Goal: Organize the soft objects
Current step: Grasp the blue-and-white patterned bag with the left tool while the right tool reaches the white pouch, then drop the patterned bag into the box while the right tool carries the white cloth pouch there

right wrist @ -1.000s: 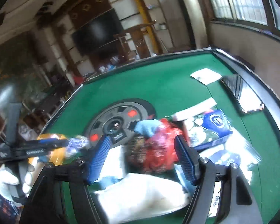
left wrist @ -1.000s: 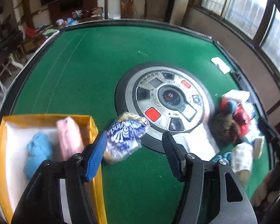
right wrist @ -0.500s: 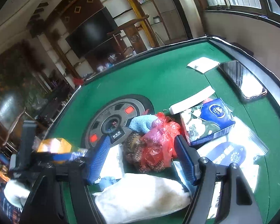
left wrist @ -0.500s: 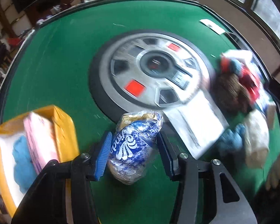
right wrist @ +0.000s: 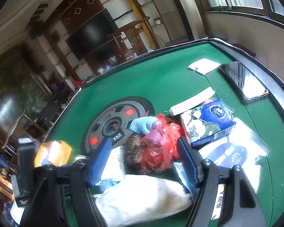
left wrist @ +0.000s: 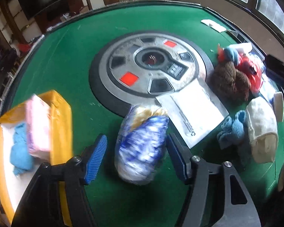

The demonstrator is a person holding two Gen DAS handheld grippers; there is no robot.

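A blue-and-white plastic packet [left wrist: 142, 143], blurred, sits between the jaws of my left gripper [left wrist: 136, 138] over the green felt. The jaws are opening, with a gap on each side of the packet. Left of it stands the yellow box [left wrist: 62, 117], holding a pink tissue pack [left wrist: 38, 124] and a blue cloth [left wrist: 19, 147]. My right gripper [right wrist: 144, 141] hangs open above a pile: a red plastic bag [right wrist: 161, 138], a brown knitted piece [right wrist: 134, 157] and a blue cloth [right wrist: 142, 124]. A cream pouch [right wrist: 142, 198] lies below it.
The table's round control console [left wrist: 151, 66] fills the middle. A white flat packet [left wrist: 193, 117] and another blue cloth [left wrist: 232, 130] lie right of the left gripper. A tissue pack [right wrist: 208, 124], a phone [right wrist: 244, 81] and white papers sit at the far right.
The left gripper closed around the blue-and-white packet half a second ago; its jaws now stand wider and clear of it. The left hand shifted and sank slightly. The right gripper stayed put.
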